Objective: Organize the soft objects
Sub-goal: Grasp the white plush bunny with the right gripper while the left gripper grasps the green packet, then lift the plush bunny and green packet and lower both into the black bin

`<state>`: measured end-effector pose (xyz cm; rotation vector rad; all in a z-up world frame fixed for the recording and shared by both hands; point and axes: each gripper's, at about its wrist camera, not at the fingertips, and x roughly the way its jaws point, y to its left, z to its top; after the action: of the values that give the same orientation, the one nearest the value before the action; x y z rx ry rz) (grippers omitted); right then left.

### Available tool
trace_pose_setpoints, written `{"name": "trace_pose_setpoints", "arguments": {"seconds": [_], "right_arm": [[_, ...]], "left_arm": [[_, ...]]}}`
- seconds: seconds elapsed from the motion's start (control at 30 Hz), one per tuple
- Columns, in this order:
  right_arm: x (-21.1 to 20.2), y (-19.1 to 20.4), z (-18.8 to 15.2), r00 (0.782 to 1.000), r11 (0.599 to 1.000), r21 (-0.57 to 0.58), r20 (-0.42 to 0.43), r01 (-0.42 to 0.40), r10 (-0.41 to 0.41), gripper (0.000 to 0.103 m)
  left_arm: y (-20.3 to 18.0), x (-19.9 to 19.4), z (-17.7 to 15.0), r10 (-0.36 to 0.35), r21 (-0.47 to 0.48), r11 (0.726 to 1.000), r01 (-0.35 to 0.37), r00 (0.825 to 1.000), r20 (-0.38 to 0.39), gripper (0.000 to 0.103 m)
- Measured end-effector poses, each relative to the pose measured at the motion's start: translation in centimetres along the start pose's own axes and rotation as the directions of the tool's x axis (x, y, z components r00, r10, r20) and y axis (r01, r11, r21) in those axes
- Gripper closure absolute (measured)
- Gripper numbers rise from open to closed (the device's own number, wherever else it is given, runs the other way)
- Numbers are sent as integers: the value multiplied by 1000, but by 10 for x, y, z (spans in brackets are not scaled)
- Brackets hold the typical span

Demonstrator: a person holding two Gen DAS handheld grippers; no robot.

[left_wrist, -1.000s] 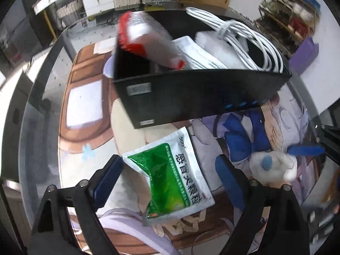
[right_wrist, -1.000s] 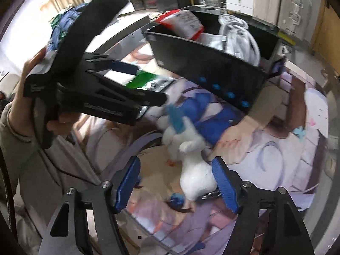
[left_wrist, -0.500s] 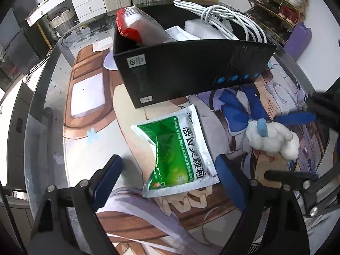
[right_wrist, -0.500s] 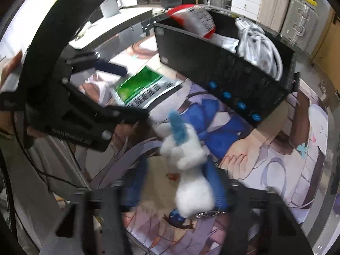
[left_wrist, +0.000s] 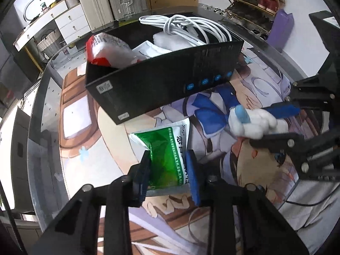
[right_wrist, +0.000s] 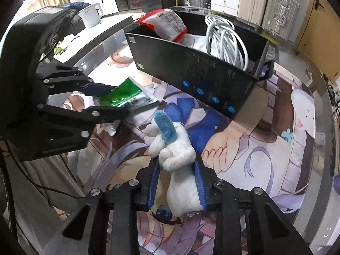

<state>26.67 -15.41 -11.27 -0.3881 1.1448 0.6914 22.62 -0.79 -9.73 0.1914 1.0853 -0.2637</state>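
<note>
My left gripper [left_wrist: 169, 170] is shut on a green and white sachet [left_wrist: 167, 148] and holds it off the printed mat; it also shows in the right wrist view [right_wrist: 125, 94]. My right gripper [right_wrist: 177, 180] is shut on a white plush toy [right_wrist: 178, 159] with a blue ear, lifted above the mat; the toy also shows in the left wrist view [left_wrist: 252, 123]. A long black box [left_wrist: 161, 87] stands behind both, and also appears in the right wrist view [right_wrist: 191, 68].
The box holds a red and white packet [left_wrist: 108, 48], white pouches [left_wrist: 153, 50] and a coiled white cable [left_wrist: 191, 25]. The printed mat [right_wrist: 276, 140] covers a glass table. Suitcases and drawers stand behind the table.
Both grippers have closed: the left on the green sachet, the right on the plush toy. Both objects have been lifted off the mat.
</note>
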Motion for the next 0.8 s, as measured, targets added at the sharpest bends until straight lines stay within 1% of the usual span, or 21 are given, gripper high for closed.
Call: {"name": "trace_pose_setpoints", "arguments": {"seconds": [0.03,0.1,0.17,0.2,0.23,0.27,0.3,0.37,0.47,0.53,0.57,0.6,0.63,0.67,0.73,0.8], "right_arm": [[1,0,1,1000,1000,4,1,-1,1,71],[1,-2,1,1000,1000,11,3,1,-1,67],[8,6,10,1000,1000,10,1,2,-2,64],[7,5,9,1000,1000,9,3,1,-1,59],[7,5,9,1000,1000,10,5,2,-2,56],[10,9,10,1000,1000,12,6,9,-9,51],[9,9,10,1000,1000,13,9,20,-20,51],[11,8,10,1000,1000,10,12,20,-20,51],[12,8,9,1000,1000,3,7,24,-24,51],[13,11,7,999,999,-13,-1,36,-36,51],[14,11,7,999,999,-19,-5,40,-40,52],[15,13,7,999,999,-27,-10,34,-34,58],[15,14,7,1000,999,-33,-11,28,-29,65],[16,16,7,999,999,-35,-12,31,-32,70],[14,16,6,999,999,-27,-7,48,-48,71],[9,15,7,999,999,-19,12,47,-47,72]], "left_arm": [[-1,-2,-1,-2,1,1000,2,1000,1,73],[-3,-4,-3,-4,10,1000,4,1000,1,72],[-1,-3,-2,2,-2,1000,-2,1000,-3,64],[0,-2,-2,15,-13,1000,-15,1000,-7,47],[-2,-1,-2,34,-16,999,-34,999,-5,39],[-3,0,-2,62,-14,998,-62,998,0,38],[-3,2,-1,91,-11,996,-91,996,-1,37],[-5,3,-1,113,-21,993,-113,993,12,36],[-10,3,0,132,-20,991,-131,991,18,36],[-14,3,0,125,-2,992,-125,992,25,38],[-15,2,0,116,0,993,-116,993,28,42],[-15,2,1,81,-3,997,-81,996,27,54],[-14,1,1,53,-3,999,-53,998,23,63],[-15,1,1,49,5,999,-49,999,21,64],[-21,-1,0,66,37,997,-67,997,26,68],[-25,-4,0,77,61,995,-79,996,34,72]]}}
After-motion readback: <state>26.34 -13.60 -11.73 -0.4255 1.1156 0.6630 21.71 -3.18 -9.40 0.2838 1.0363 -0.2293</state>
